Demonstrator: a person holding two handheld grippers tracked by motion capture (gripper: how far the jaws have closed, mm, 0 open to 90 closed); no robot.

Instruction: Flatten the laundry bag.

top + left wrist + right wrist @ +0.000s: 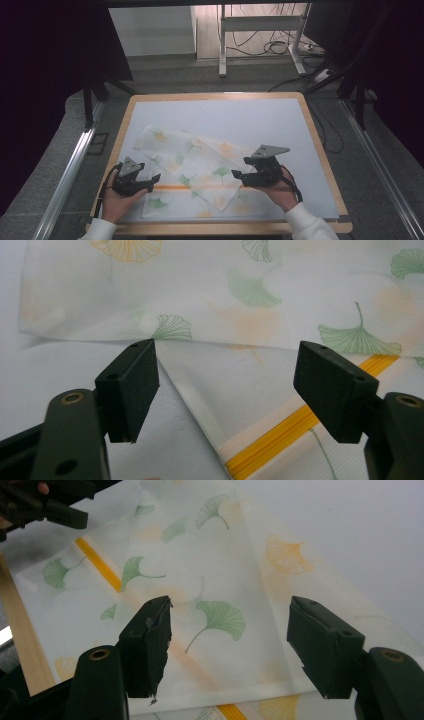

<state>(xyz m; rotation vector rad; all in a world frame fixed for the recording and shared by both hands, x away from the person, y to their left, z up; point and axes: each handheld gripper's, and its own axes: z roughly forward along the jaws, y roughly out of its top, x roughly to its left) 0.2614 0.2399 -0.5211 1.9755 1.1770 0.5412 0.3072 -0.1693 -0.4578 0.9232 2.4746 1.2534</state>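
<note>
We look down on a light wooden table (320, 150) covered by a pale grey-white mat (250, 117). On the mat lies a thin white cloth printed with green and orange leaves (192, 165), partly folded so that one layer slants across another (an orange stripe (172, 187) runs along the lower layer). The black left gripper with its grey three-cornered plate (152, 181) rests at the cloth's left edge, its tips by the stripe. The black right gripper (238, 175) sits over the cloth's right part, jaws apart with nothing between them. White sleeves (307, 225) enter from the bottom.
</note>
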